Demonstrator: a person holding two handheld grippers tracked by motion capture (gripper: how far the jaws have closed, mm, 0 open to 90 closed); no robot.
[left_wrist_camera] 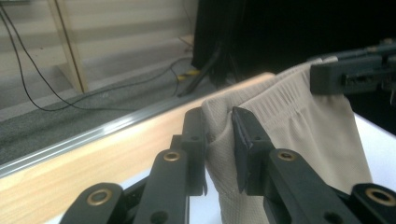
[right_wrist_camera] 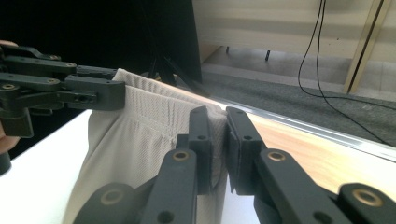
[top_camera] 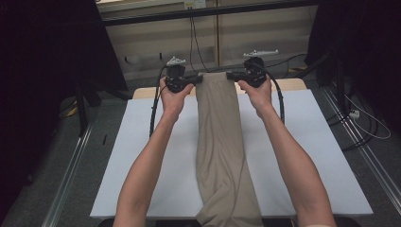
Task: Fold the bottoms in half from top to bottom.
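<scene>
A pair of beige trousers [top_camera: 221,142] hangs from its elastic waistband over the white table top [top_camera: 293,156], the legs trailing toward the near edge. My left gripper [top_camera: 199,78] is shut on the waistband's left corner, and my right gripper [top_camera: 230,74] is shut on its right corner. Both are held above the table's far edge. In the left gripper view the black jaws pinch the bunched waistband [left_wrist_camera: 219,126], and the right gripper [left_wrist_camera: 327,77] grips the far end. In the right gripper view the cloth [right_wrist_camera: 217,135] sits pressed between the pads, with the left gripper [right_wrist_camera: 116,93] at the other corner.
A wooden strip [top_camera: 293,84] runs along the table's far edge. Beyond it lie grey carpet and loose cables [top_camera: 194,38] before a pale wall. Dark stands [top_camera: 82,99] flank the table on both sides, and metal rails [top_camera: 71,165] run along the floor.
</scene>
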